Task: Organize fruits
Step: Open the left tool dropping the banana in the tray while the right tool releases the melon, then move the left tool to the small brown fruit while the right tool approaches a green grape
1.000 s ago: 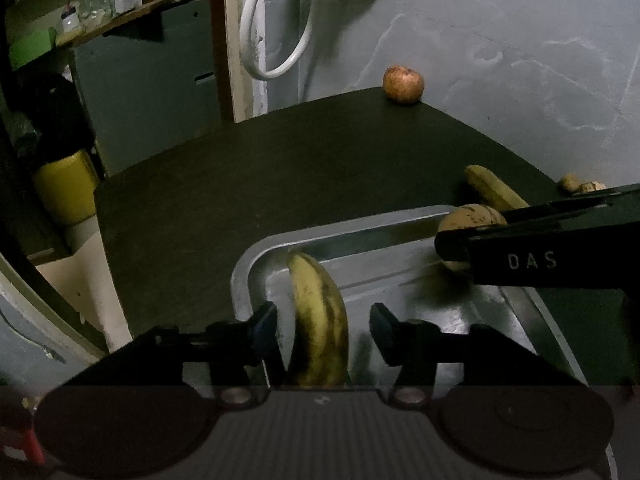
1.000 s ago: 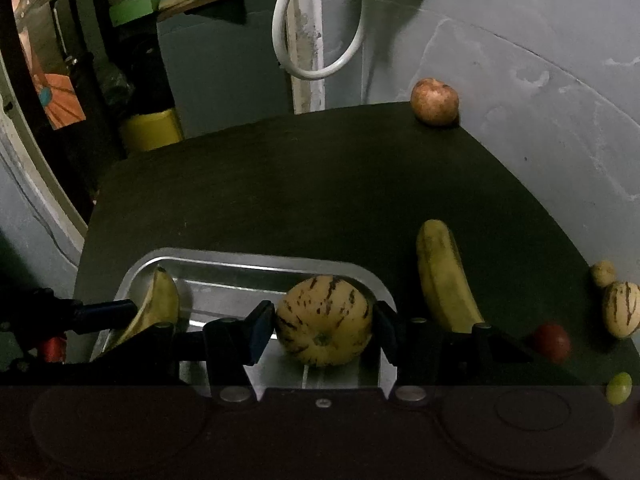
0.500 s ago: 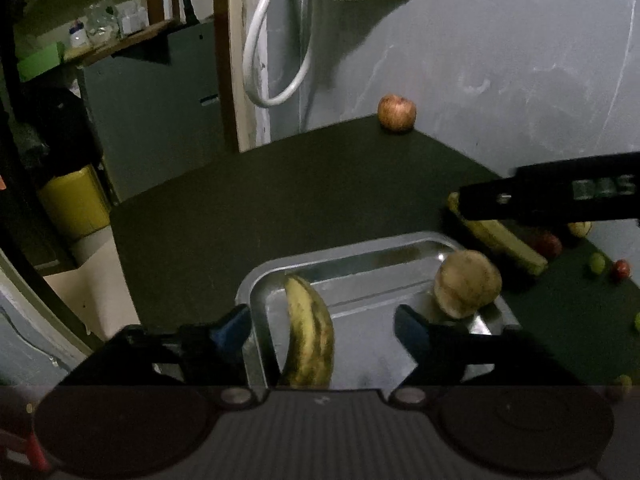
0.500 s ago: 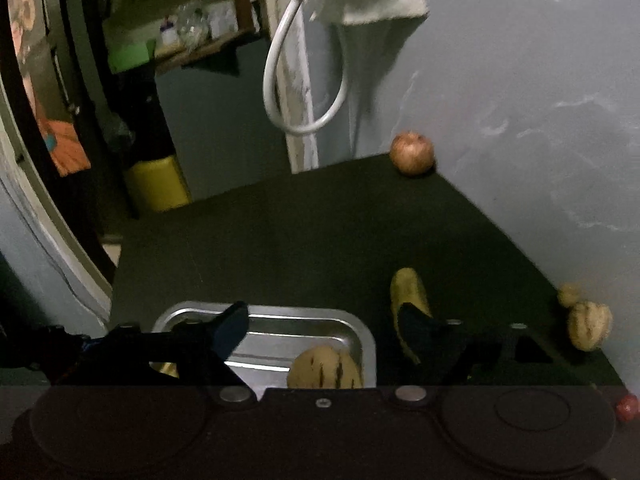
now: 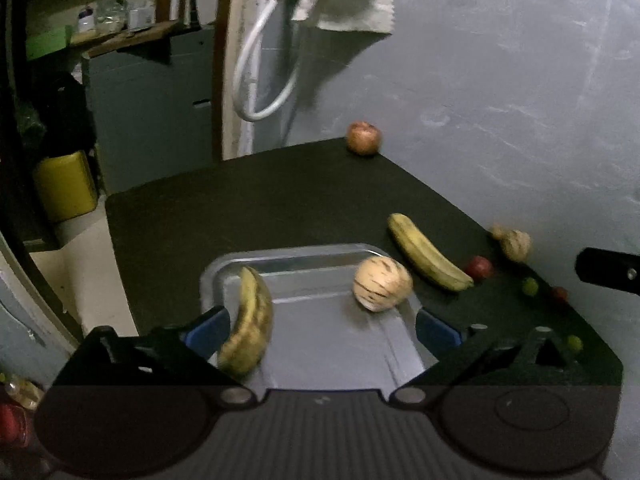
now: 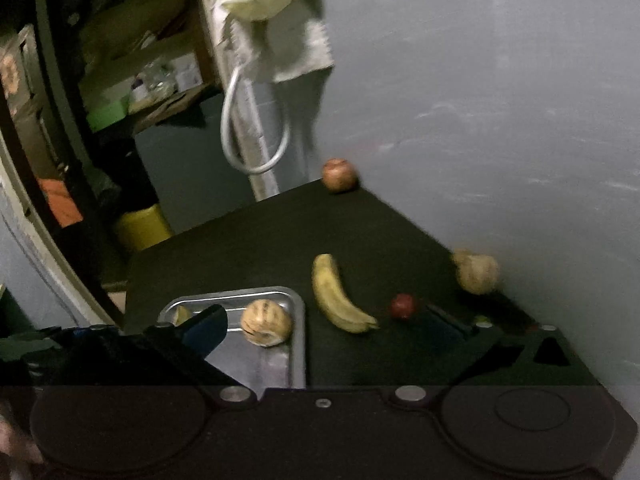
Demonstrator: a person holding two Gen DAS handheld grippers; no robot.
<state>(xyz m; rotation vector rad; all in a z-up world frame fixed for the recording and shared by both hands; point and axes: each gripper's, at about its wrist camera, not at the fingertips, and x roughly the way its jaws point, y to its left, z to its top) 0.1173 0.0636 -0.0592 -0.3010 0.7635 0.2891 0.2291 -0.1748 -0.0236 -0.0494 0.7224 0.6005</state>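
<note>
A spotted banana (image 5: 248, 320) and a striped round melon (image 5: 382, 284) lie in the metal tray (image 5: 288, 250) on the dark table. My left gripper (image 5: 322, 330) hangs above the tray's near end. Its jaws are opening and hold nothing; the banana lies below, close to the left pad. In the right wrist view, my right gripper (image 6: 326, 326) is over the tray's right edge, jaws opening and empty. Beyond it are the melon (image 6: 266, 322), a second banana (image 6: 340, 296) on the table, a small red fruit (image 6: 404, 306), another striped fruit (image 6: 478, 272) and an apple (image 6: 339, 175).
A grey wall (image 5: 520, 100) borders the table's right side. Small green fruits (image 5: 530, 286) lie near it. A white hose loop (image 5: 260, 80) and a cloth hang at the back. A yellow container (image 5: 66, 184) stands on the floor left of the table.
Both grippers opened wide, letting the banana and the melon go in the tray. Both drew back and up; the right one also swung off to the right.
</note>
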